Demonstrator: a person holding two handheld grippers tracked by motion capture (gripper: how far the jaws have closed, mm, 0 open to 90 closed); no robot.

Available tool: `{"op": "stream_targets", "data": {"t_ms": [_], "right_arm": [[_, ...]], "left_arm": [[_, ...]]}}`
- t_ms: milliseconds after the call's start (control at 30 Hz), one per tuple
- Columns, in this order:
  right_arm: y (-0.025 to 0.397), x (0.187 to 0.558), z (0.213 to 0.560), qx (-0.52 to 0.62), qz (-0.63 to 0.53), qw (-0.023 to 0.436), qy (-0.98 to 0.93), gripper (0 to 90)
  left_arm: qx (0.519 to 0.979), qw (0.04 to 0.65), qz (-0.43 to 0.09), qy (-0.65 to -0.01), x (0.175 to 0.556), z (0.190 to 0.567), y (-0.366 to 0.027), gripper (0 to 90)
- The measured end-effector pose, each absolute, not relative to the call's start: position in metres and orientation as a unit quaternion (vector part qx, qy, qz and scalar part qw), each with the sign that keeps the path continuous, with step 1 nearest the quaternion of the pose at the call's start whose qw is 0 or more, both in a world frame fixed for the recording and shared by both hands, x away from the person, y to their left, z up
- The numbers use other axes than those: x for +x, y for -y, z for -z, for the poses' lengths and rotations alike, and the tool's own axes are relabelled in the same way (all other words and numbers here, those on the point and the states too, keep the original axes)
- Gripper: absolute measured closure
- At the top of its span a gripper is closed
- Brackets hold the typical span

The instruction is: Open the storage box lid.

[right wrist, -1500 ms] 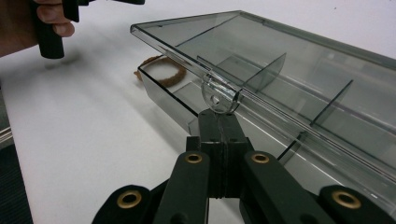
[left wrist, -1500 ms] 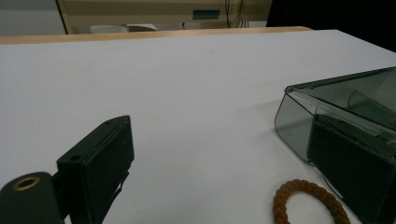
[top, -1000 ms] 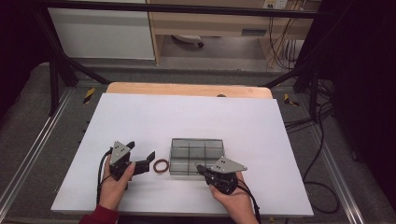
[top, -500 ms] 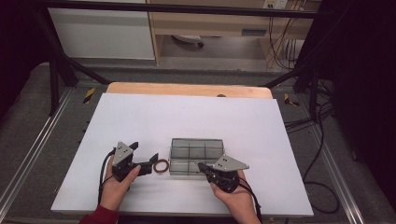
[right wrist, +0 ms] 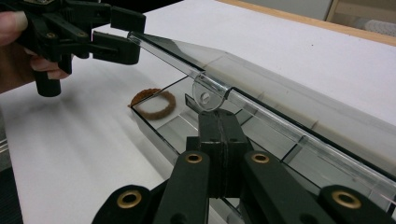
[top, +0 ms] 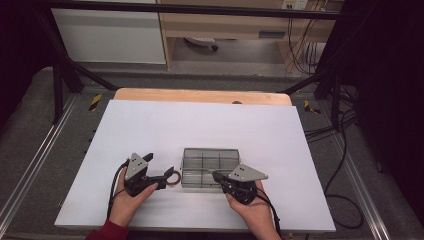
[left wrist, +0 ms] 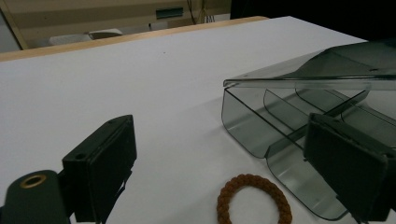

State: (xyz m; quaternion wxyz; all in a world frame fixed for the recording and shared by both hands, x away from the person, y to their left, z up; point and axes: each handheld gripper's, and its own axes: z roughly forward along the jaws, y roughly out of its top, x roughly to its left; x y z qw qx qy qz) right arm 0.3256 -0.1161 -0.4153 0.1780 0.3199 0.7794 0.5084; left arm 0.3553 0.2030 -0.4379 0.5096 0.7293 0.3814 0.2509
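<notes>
Between the left gripper's [left wrist: 233, 182] spread jaws lies the brown ring [left wrist: 254, 200].

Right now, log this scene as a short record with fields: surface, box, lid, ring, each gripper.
surface: white table
box: clear grey compartment box, dividers visible
lid: lid raised part way, tab above the right gripper's jaws
ring: brown braided ring flat on the table, outside the box beside its left wall
left gripper: left gripper open, jaws either side of the ring
right gripper: right gripper shut, at the box's front edge
</notes>
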Motion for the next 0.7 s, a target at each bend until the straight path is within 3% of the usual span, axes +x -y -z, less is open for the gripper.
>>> {"op": "stream_targets", "data": {"t_ms": [233, 700], "right_arm": [[0.116, 0.328, 0.411, 0.319, -0.512, 0.181, -0.777, 90.0], [0.115, 0.335, 0.405, 0.318, -0.516, 0.187, -0.773, 90.0]], "left_arm": [[0.734, 0.51, -0.251, -0.371, 0.354, 0.437, -0.199, 13.3], [0.747, 0.514, -0.253, -0.337, 0.353, 0.435, -0.181, 27.8]]}}
